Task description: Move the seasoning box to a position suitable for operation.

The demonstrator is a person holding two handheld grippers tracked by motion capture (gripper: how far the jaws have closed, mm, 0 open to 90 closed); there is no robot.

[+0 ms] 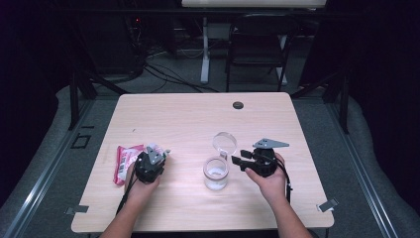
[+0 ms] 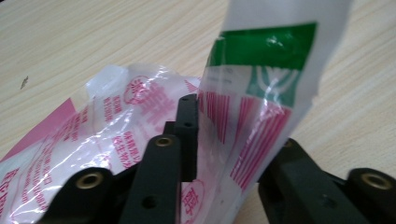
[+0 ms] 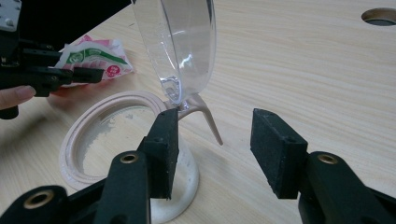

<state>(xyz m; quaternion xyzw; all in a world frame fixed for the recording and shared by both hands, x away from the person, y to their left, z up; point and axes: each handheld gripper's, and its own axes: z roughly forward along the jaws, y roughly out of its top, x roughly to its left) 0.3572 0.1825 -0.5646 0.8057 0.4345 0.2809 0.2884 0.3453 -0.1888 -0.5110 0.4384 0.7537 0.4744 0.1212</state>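
On the table (image 1: pixel 198 114), a jar (image 1: pixel 216 173) stands near the middle with its hinged lid (image 1: pixel 224 143) open behind it. A packet (image 1: pixel 128 161) lies to its left at the left tongs (image 1: pixel 159 154); the right tongs (image 1: pixel 236 159) sit just right of the jar.

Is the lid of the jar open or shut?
Open: the clear lid stands swung up behind the jar, whose mouth is uncovered.

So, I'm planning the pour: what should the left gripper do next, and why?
Probably lift the packet toward the jar. The left gripper has the packet's edge between its jaws, and the jar stands open, its lid flipped up.
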